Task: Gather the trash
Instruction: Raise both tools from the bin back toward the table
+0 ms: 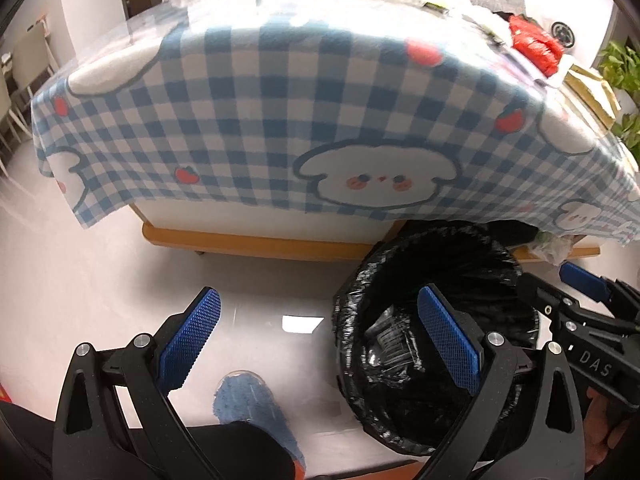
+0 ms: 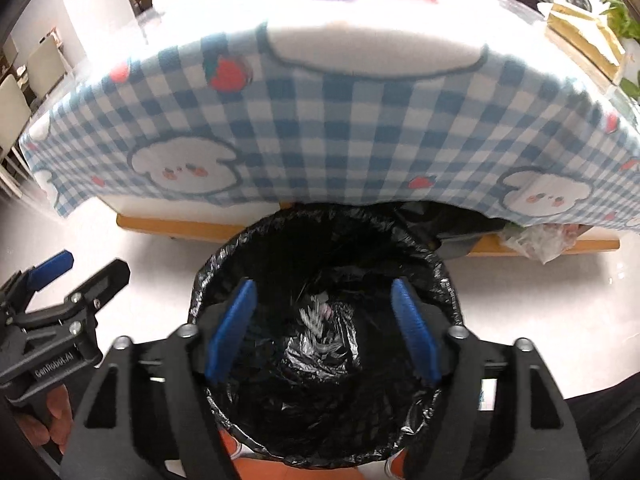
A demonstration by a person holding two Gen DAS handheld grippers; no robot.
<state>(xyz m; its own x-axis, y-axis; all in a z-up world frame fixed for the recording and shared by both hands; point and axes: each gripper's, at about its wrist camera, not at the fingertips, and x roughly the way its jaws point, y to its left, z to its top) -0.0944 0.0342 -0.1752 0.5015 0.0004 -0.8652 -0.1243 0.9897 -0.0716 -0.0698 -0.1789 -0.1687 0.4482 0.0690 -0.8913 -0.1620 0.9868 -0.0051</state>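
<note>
Your black-lined trash bin stands on the floor just before the desk, clear plastic wrapper inside. Your right gripper hangs over its mouth, fingers spread, empty. Your left gripper beside it is likewise released.

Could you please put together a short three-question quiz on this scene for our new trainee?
1. True or false: the right gripper is open, with nothing between its fingers.
2. Which gripper is over the mouth of the bin?
A. left
B. right
C. neither
3. Fill in: the red bag lies on the ____, not in the bin.

Key:
1. True. Both blue pads stand apart, with only the black liner showing between them.
2. B. The left gripper is off to the bin's side, mostly over the floor.
3. table, on the checked cloth.
</note>
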